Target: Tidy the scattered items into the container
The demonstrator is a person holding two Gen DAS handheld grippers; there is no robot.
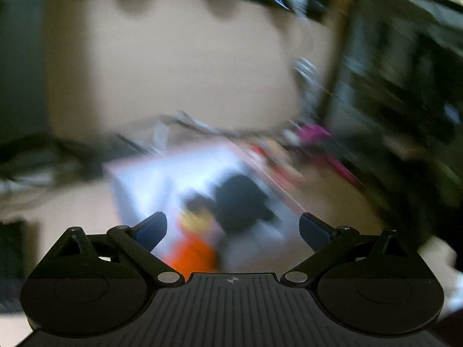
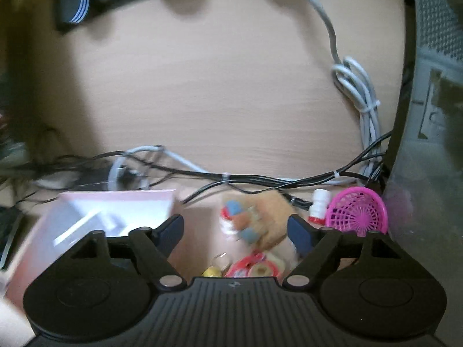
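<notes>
- A pale wood-grain desk (image 2: 220,92) fills both views; a dark mesh panel (image 2: 434,14) rises at its right edge.
- Grey and black cables (image 2: 356,92) loop and trail across the desk.
- The container (image 2: 115,202), a pale pink-rimmed box, sits at left; the left wrist view, badly blurred, shows a dark shape (image 1: 240,199) and something orange and yellow (image 1: 194,248) in it.
- Scattered items lie beside it: a furry tan toy (image 2: 260,217), a round pink plastic basket (image 2: 358,214), and a small white bottle (image 2: 319,205).
- The left gripper (image 1: 233,228) hangs wide open and empty over the box.
- The right gripper (image 2: 235,228) is open over the toy, gripping nothing.
</notes>
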